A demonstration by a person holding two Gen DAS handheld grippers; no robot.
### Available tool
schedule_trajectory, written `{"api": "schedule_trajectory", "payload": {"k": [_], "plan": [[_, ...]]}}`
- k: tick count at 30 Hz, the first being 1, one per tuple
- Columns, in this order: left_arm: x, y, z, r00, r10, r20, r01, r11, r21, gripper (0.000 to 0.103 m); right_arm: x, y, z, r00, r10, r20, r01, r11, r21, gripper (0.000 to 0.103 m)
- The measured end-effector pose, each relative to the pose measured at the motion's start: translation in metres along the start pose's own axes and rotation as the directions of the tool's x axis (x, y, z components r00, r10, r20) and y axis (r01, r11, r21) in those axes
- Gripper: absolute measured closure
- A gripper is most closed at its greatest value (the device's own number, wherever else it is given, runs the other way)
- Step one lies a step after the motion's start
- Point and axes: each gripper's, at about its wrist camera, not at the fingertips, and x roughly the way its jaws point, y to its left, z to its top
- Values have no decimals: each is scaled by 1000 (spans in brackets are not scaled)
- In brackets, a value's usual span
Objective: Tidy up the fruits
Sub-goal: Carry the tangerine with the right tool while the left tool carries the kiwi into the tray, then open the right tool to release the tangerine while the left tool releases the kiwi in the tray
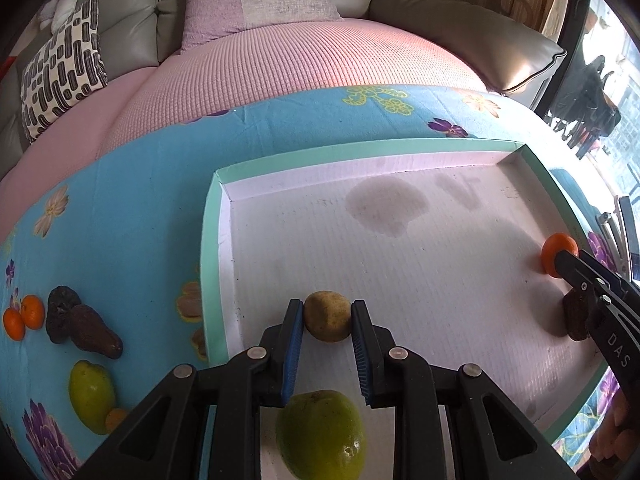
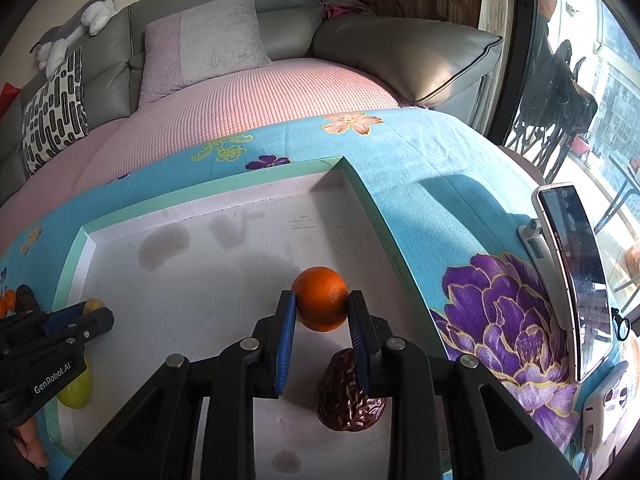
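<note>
Two grippers work inside the white tray (image 1: 440,280), each with a fruit between its blue pads. The left gripper (image 1: 327,322) is clenched on a yellowish-brown round fruit (image 1: 328,320), the pads touching both its sides at the fingertips; a green fruit (image 1: 322,434) lies on the tray floor just below the fingers, nearer the camera. Out to this tool's left, on the blue flowered cloth (image 1: 140,220) beyond the tray's green rim, lie two small oranges (image 1: 24,316), two dark wrinkled fruits (image 1: 80,326), a green mango-like fruit (image 1: 91,394) and another small orange piece (image 1: 116,418) touching it. The right gripper (image 2: 322,306) is closed on an orange (image 2: 321,298), which sits at the tips of its fingers over the tray floor; whether the orange rests on the floor or hangs just above it cannot be told. Under its right finger, closer to the camera, a dark brown wrinkled fruit (image 2: 348,396) lies on the tray. Off to this tool's right, a phone (image 2: 572,276) stands in a holder on the cloth.
</note>
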Motion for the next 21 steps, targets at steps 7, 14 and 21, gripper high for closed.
{"api": "schedule_trajectory", "payload": {"k": [7,14,21], "plan": [[-4,4,-1,1000,-5,6,5,1000,-13,77,0,2,0,1000,-9,-1,9,1000,-11,75],[-11,5,0,1000,-9,24,9,1000,-16,76,1,5,1,1000,-27,-5,26,999,-33,74],[-20,8,-3,999,-18,47,19,1000,-20,76,-2,8,2,999,-48,5,48,998,-47,74]]}}
